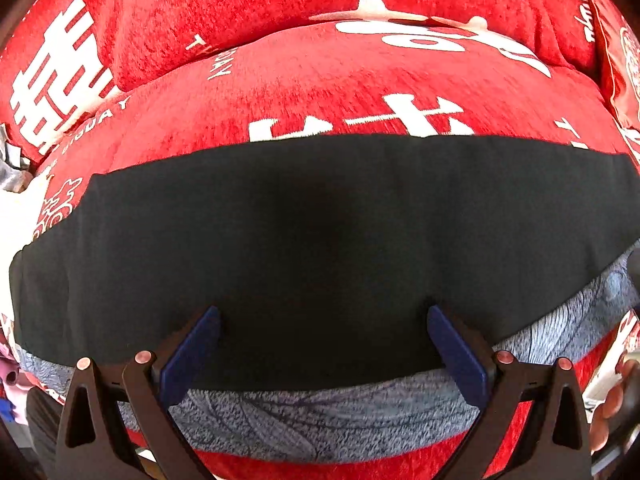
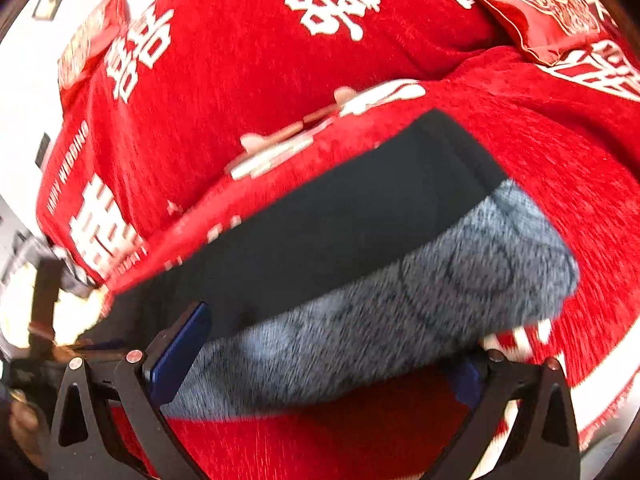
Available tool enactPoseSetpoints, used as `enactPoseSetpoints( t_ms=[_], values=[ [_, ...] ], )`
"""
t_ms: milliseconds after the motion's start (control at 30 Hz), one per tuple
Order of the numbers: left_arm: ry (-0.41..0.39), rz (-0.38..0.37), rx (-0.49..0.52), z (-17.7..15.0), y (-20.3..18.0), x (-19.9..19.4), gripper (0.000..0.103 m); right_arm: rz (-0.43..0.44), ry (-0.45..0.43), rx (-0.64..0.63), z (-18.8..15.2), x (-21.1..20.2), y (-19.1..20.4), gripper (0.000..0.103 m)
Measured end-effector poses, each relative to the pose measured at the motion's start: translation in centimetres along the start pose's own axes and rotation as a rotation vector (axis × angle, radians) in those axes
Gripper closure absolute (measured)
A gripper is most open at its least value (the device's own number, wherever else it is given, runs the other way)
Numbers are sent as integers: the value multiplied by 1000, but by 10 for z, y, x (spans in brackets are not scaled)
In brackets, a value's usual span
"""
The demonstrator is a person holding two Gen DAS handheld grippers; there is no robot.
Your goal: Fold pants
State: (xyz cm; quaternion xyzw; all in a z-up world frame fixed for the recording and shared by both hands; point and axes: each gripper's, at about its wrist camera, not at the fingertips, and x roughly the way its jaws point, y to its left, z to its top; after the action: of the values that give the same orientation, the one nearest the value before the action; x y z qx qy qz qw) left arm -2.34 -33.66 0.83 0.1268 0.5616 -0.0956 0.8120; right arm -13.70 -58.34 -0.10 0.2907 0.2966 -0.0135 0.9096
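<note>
Here the pants (image 1: pixel 320 248) lie flat on the red sofa cover (image 1: pixel 320 92), long axis nine-to-three, at twelve o'clock from the left gripper (image 1: pixel 324 320), nearer than the right gripper (image 2: pixel 332 344), both fingers apart, empty.

Red sofa cover (image 1: pixel 320 92) with white characters, seat cushion straight ahead of left gripper (image 1: pixel 323 344). Grey patterned cloth (image 1: pixel 304 416) spread on it between that gripper's fingers, black pants (image 1: pixel 320 240) flat on top. Red cushion (image 2: pixel 536 12) far right, against backrest.
</note>
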Motion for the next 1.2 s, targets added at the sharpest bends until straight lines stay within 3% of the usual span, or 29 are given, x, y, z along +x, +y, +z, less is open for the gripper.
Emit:
enactPoseSetpoints(
  t_ms=[133, 233, 400, 633, 800, 867, 933, 967, 1000, 1200],
  values=[
    [-8, 13, 19, 8, -7, 1, 0, 32, 7, 12, 20, 8, -6, 0],
    [8, -20, 5, 10, -1, 3, 0, 134, 10, 113, 28, -2, -26, 0],
    [-6, -11, 16, 9, -3, 3, 0, 235, -34, 271, 12, -17, -73, 0],
    [2, -17, 22, 10, -3, 4, 0, 261, -70, 220, 27, -10, -78, 0],
    [-10, -14, 13, 9, -3, 4, 0, 356, 0, 146, 25, 0, -57, 8],
    [-17, 0, 11, 9, -5, 4, 0, 260, 37, 74, 20, 11, -44, 15],
    [-27, 23, 26, 10, -9, 1, 0, 221, 43, 44, 23, 16, -33, 31],
    [-39, 42, 44, 10, -13, -1, 0, 211, 60, 56, 25, 20, -32, 64],
    [-56, 61, 68, 9, -16, -3, 0, 161, 62, 45, 29, 21, -29, 85],
    [-128, 124, 123, 0, -25, -8, 0, -179, -17, -368, 27, -2, 59, 88]
  ],
)
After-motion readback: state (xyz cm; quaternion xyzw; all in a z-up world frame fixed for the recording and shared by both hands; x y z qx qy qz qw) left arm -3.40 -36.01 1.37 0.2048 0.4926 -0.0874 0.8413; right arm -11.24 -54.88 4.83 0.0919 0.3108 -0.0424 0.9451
